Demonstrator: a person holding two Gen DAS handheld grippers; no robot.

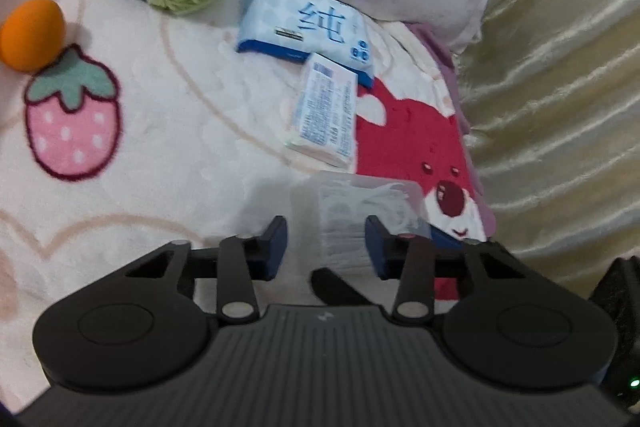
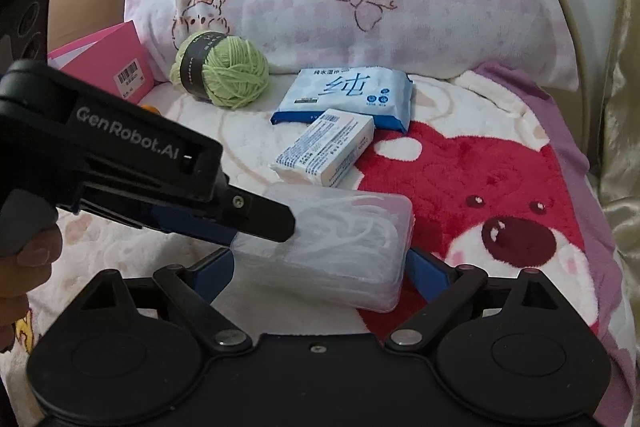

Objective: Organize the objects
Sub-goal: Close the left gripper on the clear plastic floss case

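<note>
Evidently the clear plastic box [image 2: 344,247] on the bed blanket [image 2: 500,167] is light, rigid and slick; right tool [image 2: 320,267] clamps its long sides, left tool [image 1: 326,247] straddles its end, pads possibly touching.

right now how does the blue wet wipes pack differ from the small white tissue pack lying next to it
The blue wet wipes pack is larger, with a big blue character on top; the small white tissue pack shows only fine print. The wipes pack lies by the pillow, the tissue pack nearer the camera. Both lie flat on the blanket.
</note>
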